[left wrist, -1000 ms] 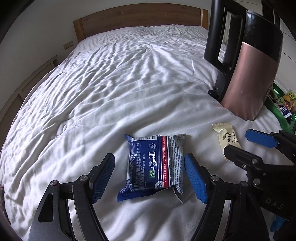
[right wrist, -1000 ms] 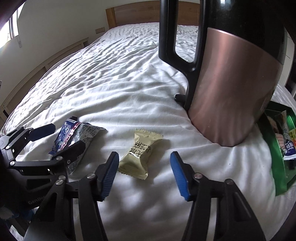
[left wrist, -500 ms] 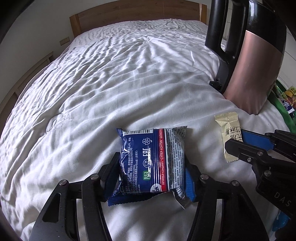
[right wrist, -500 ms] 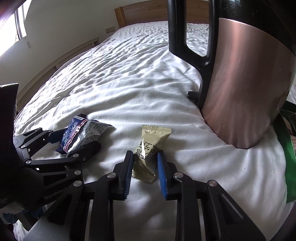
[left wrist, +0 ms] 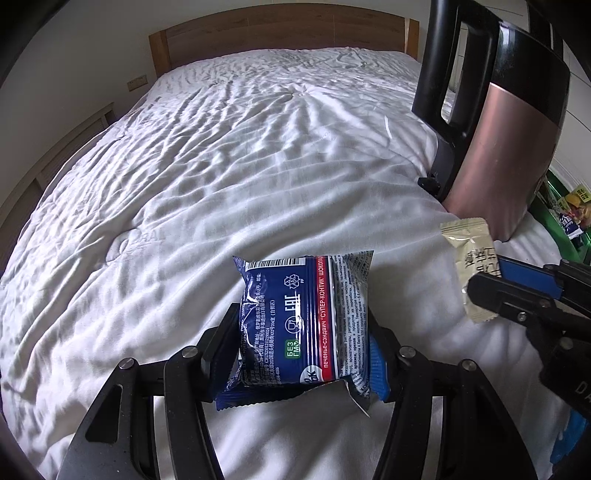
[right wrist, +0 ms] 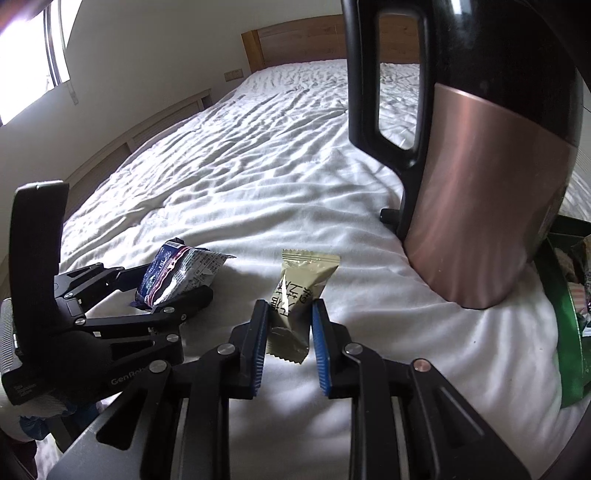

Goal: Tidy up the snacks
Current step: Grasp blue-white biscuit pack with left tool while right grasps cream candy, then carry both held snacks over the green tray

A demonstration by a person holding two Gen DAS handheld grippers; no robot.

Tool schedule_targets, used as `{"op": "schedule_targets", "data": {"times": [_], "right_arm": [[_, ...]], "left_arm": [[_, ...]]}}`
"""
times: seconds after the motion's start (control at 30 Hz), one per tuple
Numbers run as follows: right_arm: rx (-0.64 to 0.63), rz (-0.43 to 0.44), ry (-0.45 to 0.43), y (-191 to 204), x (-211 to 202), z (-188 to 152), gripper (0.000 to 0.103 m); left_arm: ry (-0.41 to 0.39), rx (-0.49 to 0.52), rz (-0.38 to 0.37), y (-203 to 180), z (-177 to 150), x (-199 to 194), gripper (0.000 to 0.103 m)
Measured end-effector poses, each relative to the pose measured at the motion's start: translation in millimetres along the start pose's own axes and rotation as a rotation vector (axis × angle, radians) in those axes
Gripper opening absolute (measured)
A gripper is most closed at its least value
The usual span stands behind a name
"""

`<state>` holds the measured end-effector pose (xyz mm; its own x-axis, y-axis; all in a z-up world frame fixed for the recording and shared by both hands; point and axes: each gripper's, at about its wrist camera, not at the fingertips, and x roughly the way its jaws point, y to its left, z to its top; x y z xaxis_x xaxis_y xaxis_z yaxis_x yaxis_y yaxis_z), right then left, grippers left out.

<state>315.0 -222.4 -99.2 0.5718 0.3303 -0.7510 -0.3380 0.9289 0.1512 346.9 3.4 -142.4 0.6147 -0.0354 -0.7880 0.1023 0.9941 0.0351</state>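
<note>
A blue snack packet [left wrist: 306,325] with a red stripe is pinched between the blue pads of my left gripper [left wrist: 303,343], lifted a little off the white bedsheet [left wrist: 236,177]. The same packet [right wrist: 181,273] shows in the right wrist view, inside the left gripper [right wrist: 162,295]. My right gripper [right wrist: 286,325] is shut on a beige candy wrapper [right wrist: 295,291], whose top end sticks up past the fingertips. In the left wrist view that wrapper [left wrist: 469,251] sits at the right, gripped by the right gripper [left wrist: 491,277].
A tall rose-gold and black kettle [right wrist: 480,184] stands on the bed at the right, close behind the candy wrapper. A green tray [right wrist: 569,317] with more snacks lies at the far right edge. A wooden headboard [left wrist: 280,33] is at the far end.
Both grippers closed on their snacks: the left on the blue packet, the right on the beige wrapper. Both snacks now stand raised slightly off the sheet.
</note>
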Motion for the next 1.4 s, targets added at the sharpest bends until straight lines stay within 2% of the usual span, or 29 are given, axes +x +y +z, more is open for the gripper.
{"op": "schedule_targets", "data": {"times": [0.27, 0.47, 0.67, 0.83, 1.13, 1.4], "right_arm": [[0.024, 0.004, -0.050, -9, -42, -5, 0.000], [0.053, -0.016, -0.077, -31, -79, -21, 0.000], [0.095, -0.074, -0.108, -70, -117, -45, 0.000], [0.126, -0.144, -0.127, -110, -148, -59, 0.000], [0.176, -0.263, -0.173, -179, -194, -64, 0.000], [0.195, -0.327, -0.198, -217, -221, -65, 0.000]], "left_arm": [[-0.021, -0.011, 0.002, 0, -2, -28, 0.054], [-0.022, 0.017, -0.023, -23, -9, -46, 0.054], [-0.020, 0.046, -0.075, -64, -14, -58, 0.054], [-0.038, 0.081, -0.119, -107, -3, -69, 0.054], [-0.084, 0.161, -0.193, -185, 19, -81, 0.054], [-0.120, 0.237, -0.250, -243, 41, -89, 0.054]]}}
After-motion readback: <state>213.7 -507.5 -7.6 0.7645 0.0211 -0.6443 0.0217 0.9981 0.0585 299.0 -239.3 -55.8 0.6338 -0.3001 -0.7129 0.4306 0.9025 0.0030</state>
